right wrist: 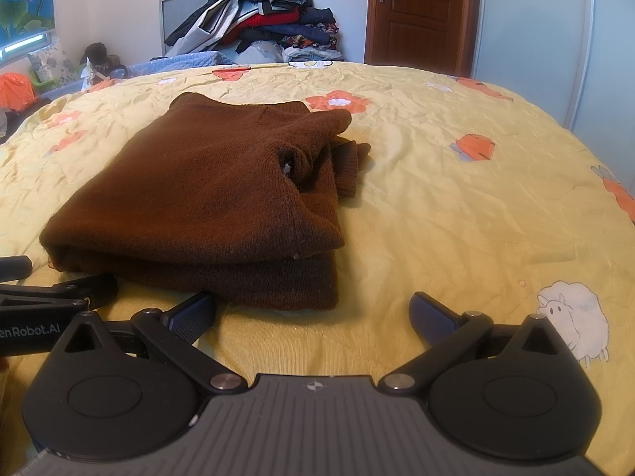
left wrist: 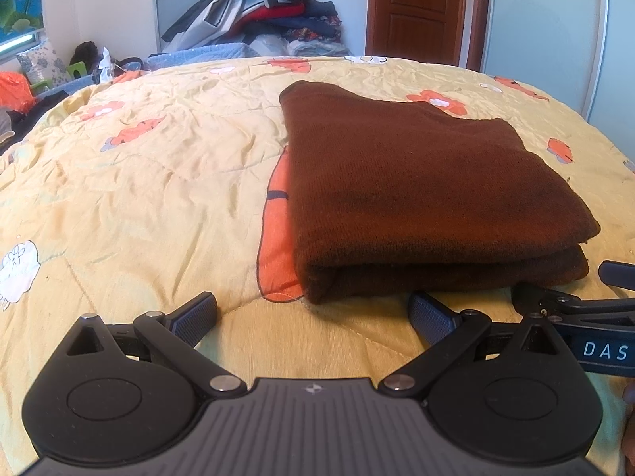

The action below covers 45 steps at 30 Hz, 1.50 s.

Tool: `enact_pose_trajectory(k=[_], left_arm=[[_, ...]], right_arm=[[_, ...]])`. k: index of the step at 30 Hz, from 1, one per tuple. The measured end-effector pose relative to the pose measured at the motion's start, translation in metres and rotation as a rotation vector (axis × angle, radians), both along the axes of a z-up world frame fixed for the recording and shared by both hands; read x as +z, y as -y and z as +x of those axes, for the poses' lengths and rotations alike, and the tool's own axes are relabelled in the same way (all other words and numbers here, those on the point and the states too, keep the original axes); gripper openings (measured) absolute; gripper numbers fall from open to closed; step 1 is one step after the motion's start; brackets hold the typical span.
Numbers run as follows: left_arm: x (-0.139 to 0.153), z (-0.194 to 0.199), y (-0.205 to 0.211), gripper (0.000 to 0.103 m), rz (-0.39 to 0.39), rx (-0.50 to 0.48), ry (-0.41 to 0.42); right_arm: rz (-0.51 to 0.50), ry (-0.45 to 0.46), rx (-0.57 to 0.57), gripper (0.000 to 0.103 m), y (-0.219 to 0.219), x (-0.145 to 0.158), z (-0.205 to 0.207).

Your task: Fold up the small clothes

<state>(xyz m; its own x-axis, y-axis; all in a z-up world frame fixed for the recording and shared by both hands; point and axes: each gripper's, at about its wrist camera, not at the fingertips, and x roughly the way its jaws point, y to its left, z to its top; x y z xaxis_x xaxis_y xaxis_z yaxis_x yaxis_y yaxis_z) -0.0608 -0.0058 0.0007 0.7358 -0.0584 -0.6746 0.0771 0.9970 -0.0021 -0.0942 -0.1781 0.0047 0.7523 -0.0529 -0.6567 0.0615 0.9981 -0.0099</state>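
A brown knit sweater point(left wrist: 416, 194) lies folded in a thick stack on the yellow quilt point(left wrist: 139, 182). In the right wrist view the sweater point(right wrist: 206, 198) shows a loose cuff sticking out at its right side. My left gripper point(left wrist: 313, 313) is open and empty, just in front of the sweater's near left corner. My right gripper point(right wrist: 313, 313) is open and empty, in front of the sweater's near right corner. Each gripper's tip shows at the edge of the other's view: the right one point(left wrist: 575, 301) and the left one point(right wrist: 59, 289).
The quilt point(right wrist: 456, 206) covers a bed with orange flower and sheep prints. A pile of clothes point(left wrist: 262, 12) stands at the far end by the wall. A wooden door point(left wrist: 416, 8) and a white wardrobe point(left wrist: 547, 20) are behind it.
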Motion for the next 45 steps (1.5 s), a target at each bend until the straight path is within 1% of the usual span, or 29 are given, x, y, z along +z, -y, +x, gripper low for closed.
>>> enact_pose_trajectory(k=[14, 24, 45], left_arm=[[0.0022, 0.0024, 0.0007, 0.103, -0.002, 0.011, -0.032], [-0.0005, -0.0019, 0.0, 0.103, -0.003, 0.003, -0.001], [0.0009, 0.0001, 0.0017, 0.103, 0.0, 0.017, -0.005]], right_arm=[[0.001, -0.001, -0.007, 0.103, 0.0002, -0.0007, -0.0004], [0.001, -0.001, -0.006, 0.103, 0.0004, -0.0007, -0.0002], [0.0, -0.001, -0.006, 0.103, 0.0002, -0.0008, -0.0011]])
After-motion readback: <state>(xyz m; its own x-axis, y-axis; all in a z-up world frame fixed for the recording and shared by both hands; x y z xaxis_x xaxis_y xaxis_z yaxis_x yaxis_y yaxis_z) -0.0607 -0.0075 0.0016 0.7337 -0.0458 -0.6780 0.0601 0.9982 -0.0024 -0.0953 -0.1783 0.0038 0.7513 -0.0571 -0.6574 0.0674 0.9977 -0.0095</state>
